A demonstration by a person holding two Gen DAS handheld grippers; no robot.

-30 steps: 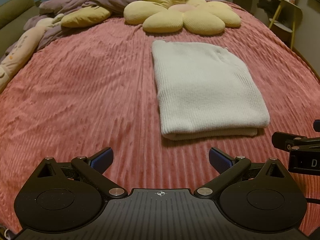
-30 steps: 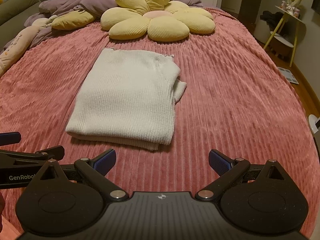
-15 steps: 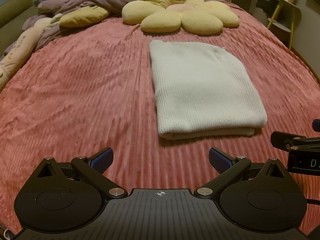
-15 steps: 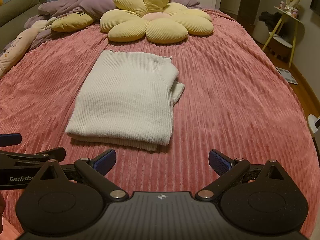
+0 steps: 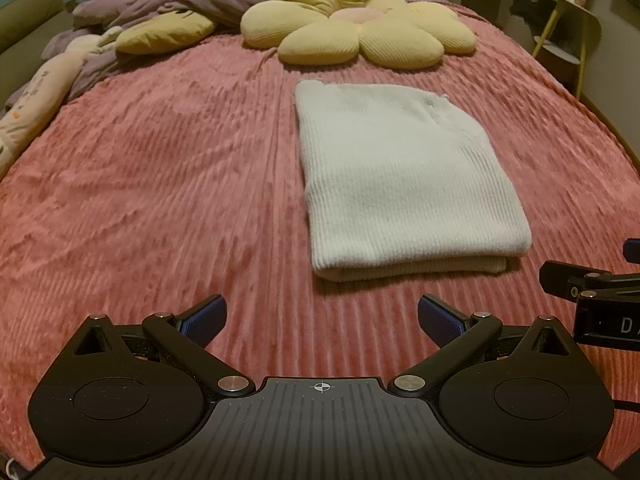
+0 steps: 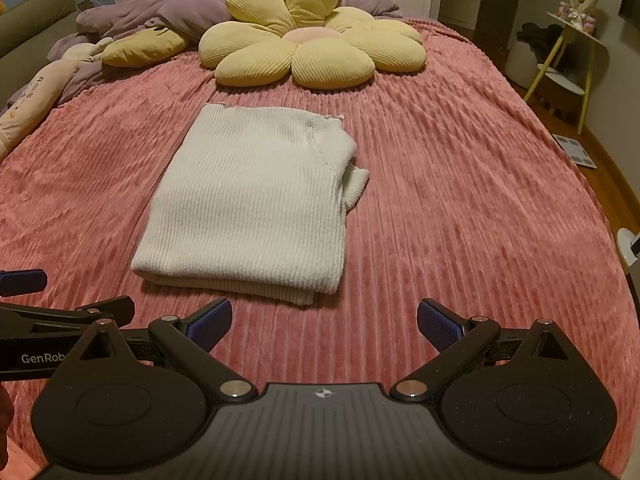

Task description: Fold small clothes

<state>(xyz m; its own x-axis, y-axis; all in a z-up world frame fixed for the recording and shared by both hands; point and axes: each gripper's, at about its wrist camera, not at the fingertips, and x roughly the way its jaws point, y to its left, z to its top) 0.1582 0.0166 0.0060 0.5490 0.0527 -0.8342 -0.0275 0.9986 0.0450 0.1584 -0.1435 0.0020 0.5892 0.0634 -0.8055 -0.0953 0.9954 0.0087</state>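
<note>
Sweater [image 5: 404,184] lies folded on the bed [image 5: 160,184]; left gripper [image 5: 320,320] and right gripper [image 6: 324,320] hover nearby, fingers wide and empty, apparently finished.

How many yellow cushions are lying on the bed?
2: a flower-shaped cushion at the far end of the bed, and a plain yellow cushion to its left by the purple duvet, which may hide others.

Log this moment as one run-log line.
left gripper: open, empty | right gripper: open, empty | white sweater: folded, flat on pink bedspread, untouched | flower cushion: beyond sweater
</note>
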